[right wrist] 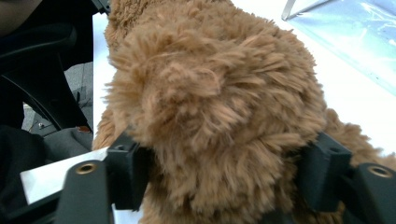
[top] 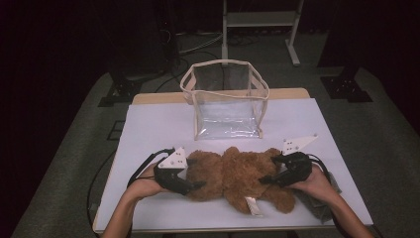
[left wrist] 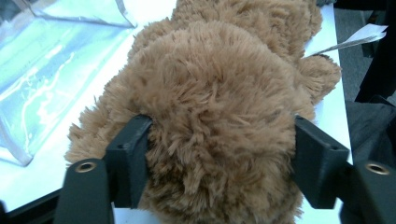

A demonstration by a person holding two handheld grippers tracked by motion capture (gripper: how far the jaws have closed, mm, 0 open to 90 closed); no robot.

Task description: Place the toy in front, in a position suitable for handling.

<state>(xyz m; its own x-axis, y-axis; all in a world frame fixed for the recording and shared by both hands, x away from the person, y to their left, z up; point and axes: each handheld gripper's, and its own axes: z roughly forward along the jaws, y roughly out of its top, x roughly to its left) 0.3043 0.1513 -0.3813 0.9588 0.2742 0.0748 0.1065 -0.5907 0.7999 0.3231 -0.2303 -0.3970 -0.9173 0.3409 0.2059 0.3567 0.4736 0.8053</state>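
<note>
Teddy bear (top: pixel 233 176) pinched at both ends by left claw (top: pixel 194 185) and right claw (top: pixel 268 178); plush could be squeezed out, bear dropped short of clear bag (top: pixel 225 99).

teddy bear (top: pixel 233 173): shaggy golden brown — with a white tag
bag (top: pixel 225 99): clear, cream trim
table (top: pixel 148 124): white — pale wood edge
grippers: black, light grey plates

dim lab or studio: white-covered table (top: pixel 148 124) on grey carpet (top: pixel 64 163), black stand bases (top: pixel 116 91), cables (top: pixel 198 44), metal frame (top: pixel 260 20) behind.
</note>
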